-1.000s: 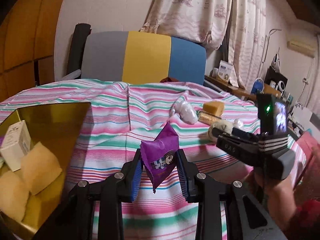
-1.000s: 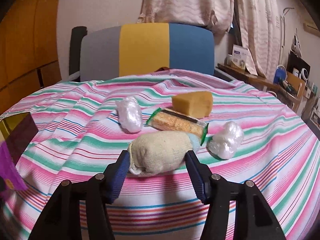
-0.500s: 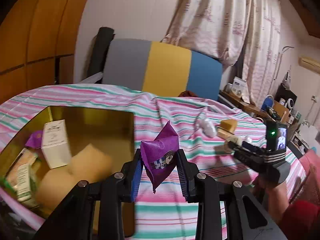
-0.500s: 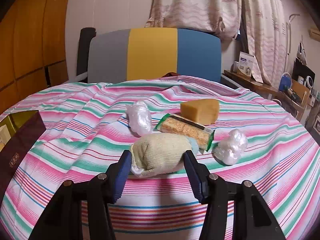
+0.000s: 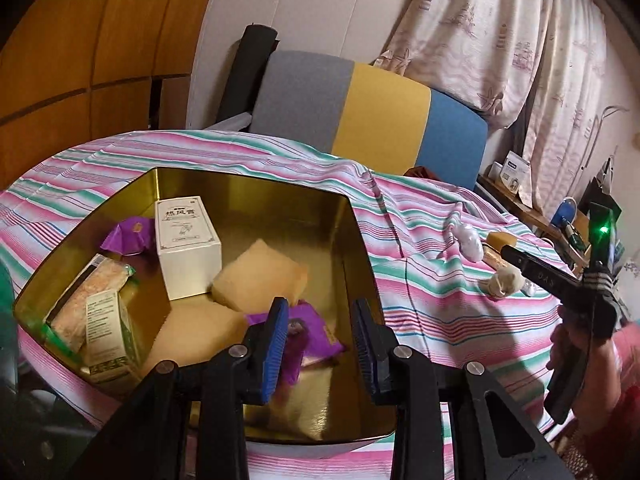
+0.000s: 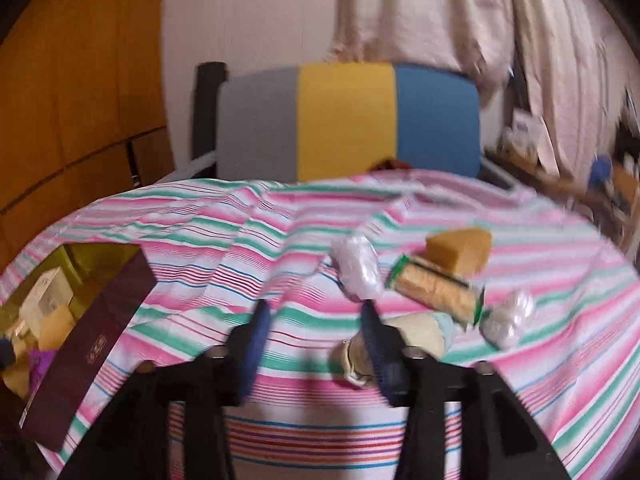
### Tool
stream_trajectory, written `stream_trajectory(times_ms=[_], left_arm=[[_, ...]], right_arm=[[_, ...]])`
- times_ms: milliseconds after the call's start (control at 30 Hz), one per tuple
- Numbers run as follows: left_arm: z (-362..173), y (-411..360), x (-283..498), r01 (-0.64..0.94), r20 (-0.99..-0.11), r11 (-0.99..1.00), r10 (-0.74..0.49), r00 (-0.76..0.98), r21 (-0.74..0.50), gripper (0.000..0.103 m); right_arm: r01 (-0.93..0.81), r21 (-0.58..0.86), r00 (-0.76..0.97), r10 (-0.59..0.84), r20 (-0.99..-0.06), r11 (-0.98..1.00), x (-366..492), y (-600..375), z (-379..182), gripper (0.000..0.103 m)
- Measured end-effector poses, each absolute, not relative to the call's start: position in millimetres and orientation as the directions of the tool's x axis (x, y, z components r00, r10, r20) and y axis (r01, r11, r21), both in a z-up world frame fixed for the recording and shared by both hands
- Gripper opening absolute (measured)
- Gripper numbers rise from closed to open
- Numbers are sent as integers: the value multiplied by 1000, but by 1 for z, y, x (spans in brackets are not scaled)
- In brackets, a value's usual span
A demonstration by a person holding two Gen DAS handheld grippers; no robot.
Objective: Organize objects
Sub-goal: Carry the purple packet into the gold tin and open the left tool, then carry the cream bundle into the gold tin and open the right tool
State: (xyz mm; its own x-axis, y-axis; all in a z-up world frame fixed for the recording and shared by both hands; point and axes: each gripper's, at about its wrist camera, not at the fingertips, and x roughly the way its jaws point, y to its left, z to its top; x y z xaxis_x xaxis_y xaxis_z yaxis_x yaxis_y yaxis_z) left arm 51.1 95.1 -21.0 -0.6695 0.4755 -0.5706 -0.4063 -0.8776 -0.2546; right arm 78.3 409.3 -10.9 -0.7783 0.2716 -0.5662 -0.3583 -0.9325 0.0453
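Over the gold tin (image 5: 256, 184) at the left edge of the table (image 6: 200, 240), the left gripper (image 5: 320, 344) is now held, having been carried there from above the striped cloth. Its jaws are kept close together, yet the purple packet (image 5: 316, 332), earlier pinched upright, is seen blurred and low on the tin's floor, apparently let go, so one more item is judged stowed. The right gripper (image 6: 316, 332) is spread, its jaws having just been opening with nothing between them; the cream roll (image 6: 420, 332), earlier framed between the pads, is left beside its right finger, ungrasped.
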Motion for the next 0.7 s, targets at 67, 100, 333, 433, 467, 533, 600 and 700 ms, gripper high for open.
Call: stream_trajectory(times_ms=[67, 100, 333, 433, 467, 533, 600, 700], left_arm=[[-22, 91, 49, -403, -575, -876, 479, -663, -265, 33], [-22, 90, 48, -401, -579, -877, 478, -661, -266, 33], [-24, 79, 48, -382, -584, -886, 461, -668, -262, 34], [-23, 76, 48, -381, -583, -887, 460, -669, -262, 57], [-23, 75, 48, -378, -580, -887, 459, -673, -263, 61], [-22, 72, 49, -374, -568, -885, 465, -679, -278, 73], [-20, 70, 50, -372, -561, -883, 469, -682, -287, 84], [-16, 66, 51, -339, -547, -900, 436, -715, -273, 93]], right_arm=[[-373, 72, -760, 260, -596, -925, 75, 418, -17, 66], [-380, 65, -739, 261, -621, -923, 71, 420, -21, 66], [-490, -51, -626, 391, -675, -871, 71, 436, -36, 67], [-500, -53, -616, 398, -680, -864, 75, 442, -38, 67], [-500, -59, -614, 402, -679, -864, 77, 442, -39, 67], [-504, -92, -601, 426, -676, -859, 81, 443, -40, 67], [-517, -105, -593, 443, -673, -850, 85, 446, -39, 67], [-547, -77, -591, 449, -670, -834, 96, 457, -38, 68]])
